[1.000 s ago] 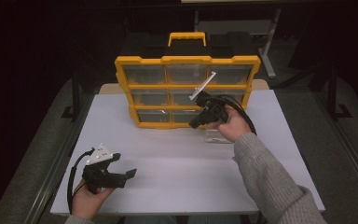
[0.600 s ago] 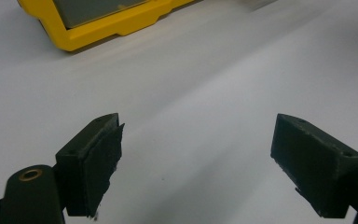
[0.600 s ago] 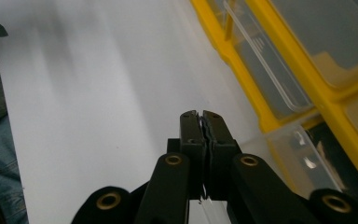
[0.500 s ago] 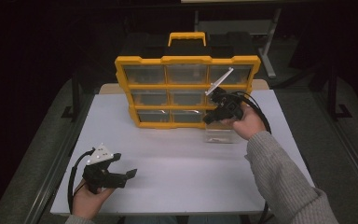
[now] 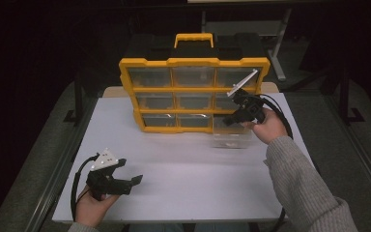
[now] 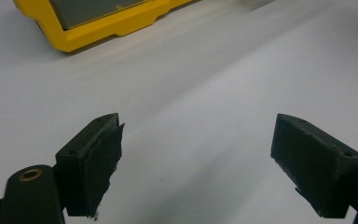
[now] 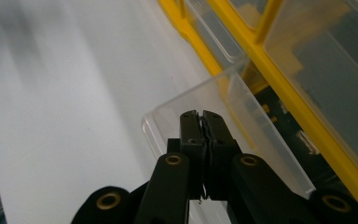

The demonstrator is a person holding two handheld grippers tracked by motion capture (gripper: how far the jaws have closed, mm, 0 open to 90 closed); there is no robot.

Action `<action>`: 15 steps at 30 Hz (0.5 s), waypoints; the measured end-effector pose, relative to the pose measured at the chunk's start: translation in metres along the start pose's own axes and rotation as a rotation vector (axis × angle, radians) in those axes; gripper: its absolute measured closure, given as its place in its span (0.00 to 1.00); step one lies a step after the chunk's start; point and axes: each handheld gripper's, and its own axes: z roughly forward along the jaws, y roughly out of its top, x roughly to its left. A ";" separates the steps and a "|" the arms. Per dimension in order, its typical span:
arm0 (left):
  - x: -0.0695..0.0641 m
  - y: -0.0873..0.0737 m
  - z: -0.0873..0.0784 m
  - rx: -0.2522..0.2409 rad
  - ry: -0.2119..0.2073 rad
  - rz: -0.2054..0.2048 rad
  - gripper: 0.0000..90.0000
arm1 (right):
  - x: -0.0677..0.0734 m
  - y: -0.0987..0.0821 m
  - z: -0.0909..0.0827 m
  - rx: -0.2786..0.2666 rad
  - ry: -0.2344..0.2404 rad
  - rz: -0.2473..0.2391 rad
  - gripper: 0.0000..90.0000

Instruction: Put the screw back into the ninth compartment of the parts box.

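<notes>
on table (image 5: 183, 169) | yellow organizer (image 5: 193, 94) behind clear drawer (image 5: 231, 137) | nothing between

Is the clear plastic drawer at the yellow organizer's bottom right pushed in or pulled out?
Pulled out: the clear plastic drawer juts from the yellow organizer onto the white table, shut right gripper at it.

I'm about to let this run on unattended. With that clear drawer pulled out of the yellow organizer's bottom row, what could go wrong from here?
1. The right tongs look shut at the clear drawer, whether on its wall is unclear; a thin, slick wall could slip free.
2. The drawer sits close to the yellow organizer, which stands upright; a push there might tip or shove it.
3. The left tongs are open, far from the organizer, so nothing braces it.
</notes>
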 end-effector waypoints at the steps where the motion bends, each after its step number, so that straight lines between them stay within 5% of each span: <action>1: 0.000 0.000 0.000 0.001 0.000 0.002 0.17 | -0.002 -0.002 0.000 0.000 -0.001 0.002 0.97; 15: -0.002 0.001 0.000 -0.014 0.004 -0.010 0.17 | -0.012 -0.016 0.008 -0.008 -0.022 0.033 0.96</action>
